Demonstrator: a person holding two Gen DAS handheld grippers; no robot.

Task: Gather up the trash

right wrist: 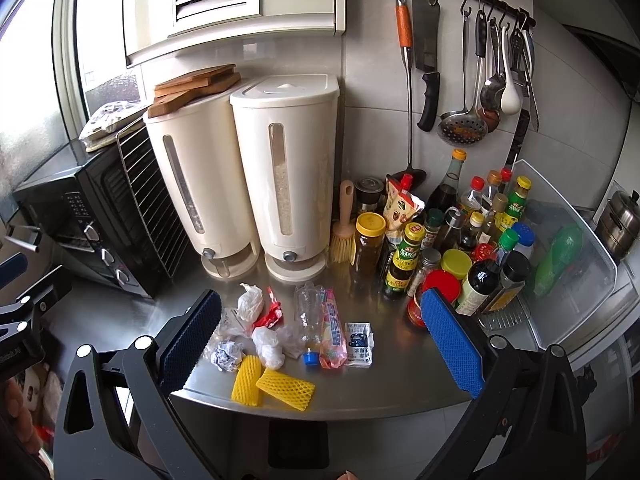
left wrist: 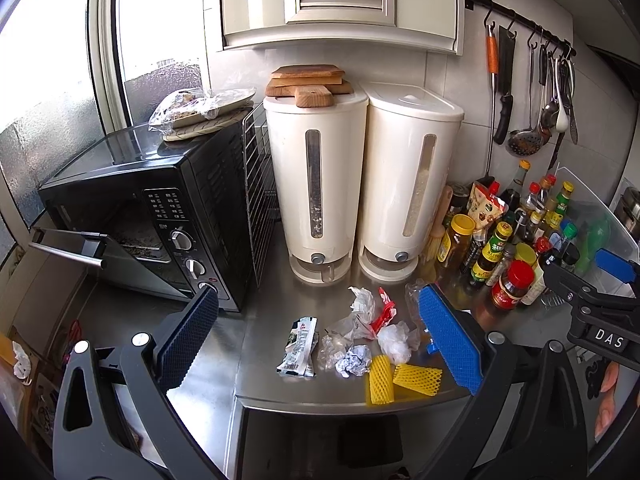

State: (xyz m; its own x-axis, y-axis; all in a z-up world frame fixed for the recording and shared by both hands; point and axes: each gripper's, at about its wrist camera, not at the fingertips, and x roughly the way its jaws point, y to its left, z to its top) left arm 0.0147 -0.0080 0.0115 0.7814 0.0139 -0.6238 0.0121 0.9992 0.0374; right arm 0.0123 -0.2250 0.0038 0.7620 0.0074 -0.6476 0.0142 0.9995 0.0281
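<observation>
Both claws hang above the steel counter's [right wrist: 400, 384] front edge, holding and touching nothing. The left gripper [left wrist: 320, 340] gapes wide; between its blue pads lie a crumpled foil ball [left wrist: 353, 362], a black-and-white wrapper [left wrist: 299, 347], white plastic wads and two yellow foam fruit nets [left wrist: 400, 378]. The right gripper [right wrist: 320, 340] is equally wide, framing the same heap: a crushed clear bottle [right wrist: 308, 312], a pink wrapper [right wrist: 334, 330], a small milk carton [right wrist: 359, 344] and a blue cap [right wrist: 310, 358]. Condiment bottles [right wrist: 404, 256] stand beyond its right finger.
</observation>
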